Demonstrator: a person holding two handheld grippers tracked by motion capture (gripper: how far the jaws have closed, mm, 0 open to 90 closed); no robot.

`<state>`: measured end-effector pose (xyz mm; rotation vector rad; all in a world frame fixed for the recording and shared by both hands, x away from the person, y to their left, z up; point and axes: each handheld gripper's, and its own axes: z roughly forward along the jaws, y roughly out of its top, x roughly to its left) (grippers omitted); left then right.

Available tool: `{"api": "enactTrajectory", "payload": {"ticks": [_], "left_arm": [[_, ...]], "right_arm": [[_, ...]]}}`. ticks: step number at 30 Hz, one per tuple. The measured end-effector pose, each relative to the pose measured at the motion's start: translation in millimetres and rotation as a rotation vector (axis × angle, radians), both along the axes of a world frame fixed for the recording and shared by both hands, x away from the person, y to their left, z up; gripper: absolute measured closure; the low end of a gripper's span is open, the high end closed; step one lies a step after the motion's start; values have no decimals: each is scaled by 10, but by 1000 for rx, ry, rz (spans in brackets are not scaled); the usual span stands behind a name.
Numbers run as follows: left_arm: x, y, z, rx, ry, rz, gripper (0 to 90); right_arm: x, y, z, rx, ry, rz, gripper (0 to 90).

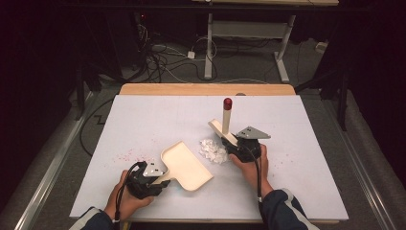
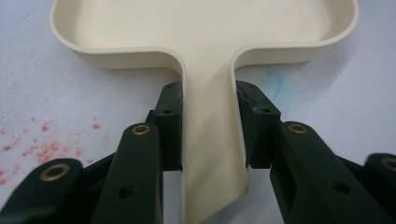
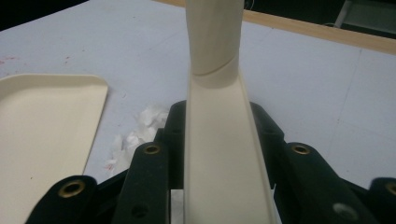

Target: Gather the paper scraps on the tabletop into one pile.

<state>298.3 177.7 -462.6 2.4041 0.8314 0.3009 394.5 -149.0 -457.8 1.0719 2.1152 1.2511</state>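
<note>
Dustpan in my left gripper, brush in my right, paper scraps between them.

My left gripper, near the desk's front edge toward its left corner, has its jaws clamped on the flat handle of the cream plastic dustpan; the black pads press both sides of that handle. The pan lies flat on the white desk sheet, its open lip facing the middle of the desk. My right gripper, right of centre, is clamped on the cream brush, whose long handle rises upright to a red cap. The pile of torn white paper scraps sits just beside the brush, between it and the dustpan lip. Faint red specks mark the sheet left of the pan.
</note>
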Motion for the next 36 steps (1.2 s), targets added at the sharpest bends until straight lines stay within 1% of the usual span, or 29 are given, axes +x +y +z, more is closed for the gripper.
{"api": "enactTrajectory", "payload": {"ticks": [2, 3, 4, 7, 9, 12, 16, 22, 24, 26, 36], "left_arm": [[0, -4, 2, 0, 1, 0, 633], [2, -5, 5, 1, 2, 0, 633], [5, -3, 11, 0, 3, -2, 633], [17, -11, 23, -3, 8, 0, 633], [23, -25, 30, 3, 12, 0, 633], [39, -37, 40, -2, 23, 2, 633], [67, -50, 50, -12, 40, 2, 633], [106, -84, 55, -14, 51, -2, 633], [120, -94, 52, -17, 56, -3, 633], [137, -93, 47, -26, 65, -4, 633], [171, -138, 23, -15, 69, -8, 633]], "right_arm": [[-11, 15, -6, -4, -6, 2, 667], [-17, 21, -8, 2, -4, -1, 667], [-21, 23, -13, 7, -13, -5, 668], [-29, 40, -28, 36, -23, 4, 668], [-34, 61, -40, 35, -28, 16, 667], [-46, 83, -53, 37, -40, 20, 667], [-51, 90, -56, 49, -37, 29, 667], [-64, 119, -63, 49, -40, 56, 666], [-73, 136, -66, 41, -42, 64, 665], [-78, 149, -70, 49, -40, 77, 665], [-137, 209, -65, 50, -42, 108, 664]]}}
